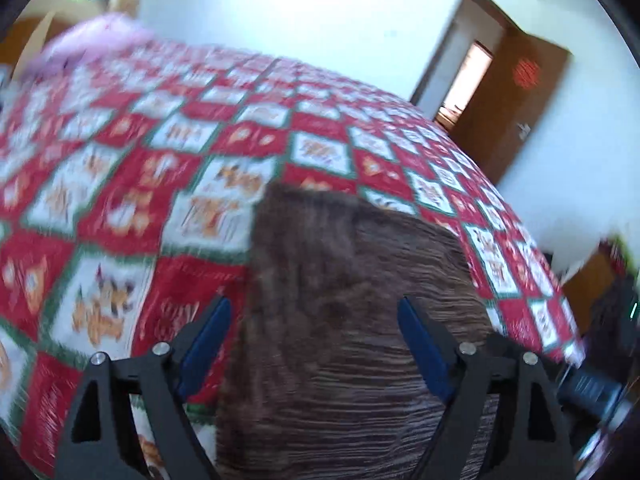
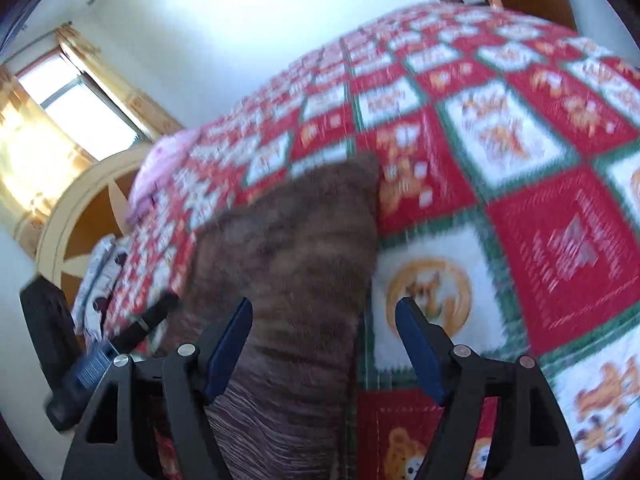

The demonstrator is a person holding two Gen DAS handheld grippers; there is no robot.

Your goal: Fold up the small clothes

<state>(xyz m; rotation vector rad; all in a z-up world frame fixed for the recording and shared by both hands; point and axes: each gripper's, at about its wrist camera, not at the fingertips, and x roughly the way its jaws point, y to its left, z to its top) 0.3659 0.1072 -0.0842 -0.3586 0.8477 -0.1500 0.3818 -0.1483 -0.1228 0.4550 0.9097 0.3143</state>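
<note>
Brown garment flat on quilt, left gripper wide, right gripper wide

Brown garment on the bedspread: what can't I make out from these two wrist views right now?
- Brown garment: near end cut off by the frame edge in both wrist views; type unclear.
- Its folds: smeared by motion blur.
- Bedspread pictures: blurred.
- Pale clothes by the bed, right wrist view: small and blurred.

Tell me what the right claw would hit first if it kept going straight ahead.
Probably the brown garment lying on the quilt. The open right claw points down at its right edge, so it might meet quilt instead; blur leaves depth unclear.
</note>
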